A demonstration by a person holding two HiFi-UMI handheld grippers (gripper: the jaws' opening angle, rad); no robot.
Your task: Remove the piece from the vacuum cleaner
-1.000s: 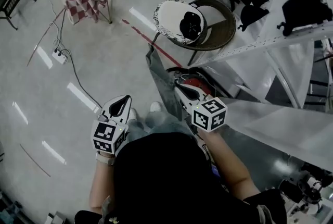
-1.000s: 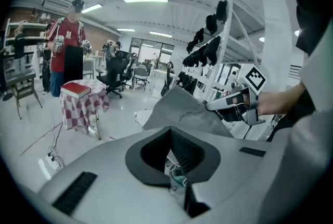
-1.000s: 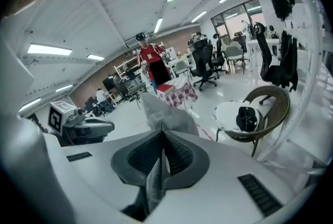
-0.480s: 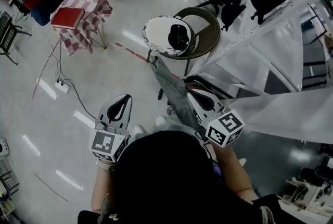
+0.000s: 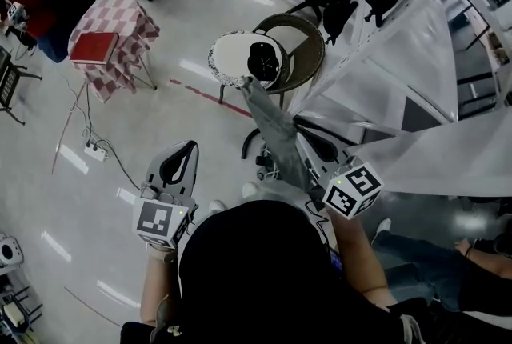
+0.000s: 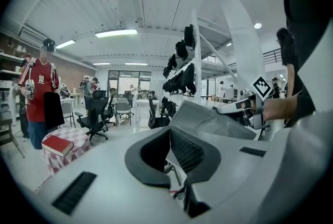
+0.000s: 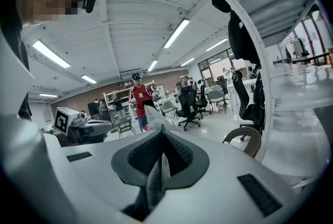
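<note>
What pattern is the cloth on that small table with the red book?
Red-and-white checks; the tablecloth shows best in the head view.

Thin grey piece (image 5: 276, 130), flat like a sheet, creased and a little crumpled along its length. Hangs in mid-air above the floor, slanting up and away from the person. Sits pinched at 1 end between the closed jaws of the right gripper (image 7: 162, 134), edge-on in the right gripper view, with the free end standing clear beyond them.

Two claws (image 5: 186, 150) (image 5: 308, 134), one grey sheet (image 5: 274, 129)
</note>
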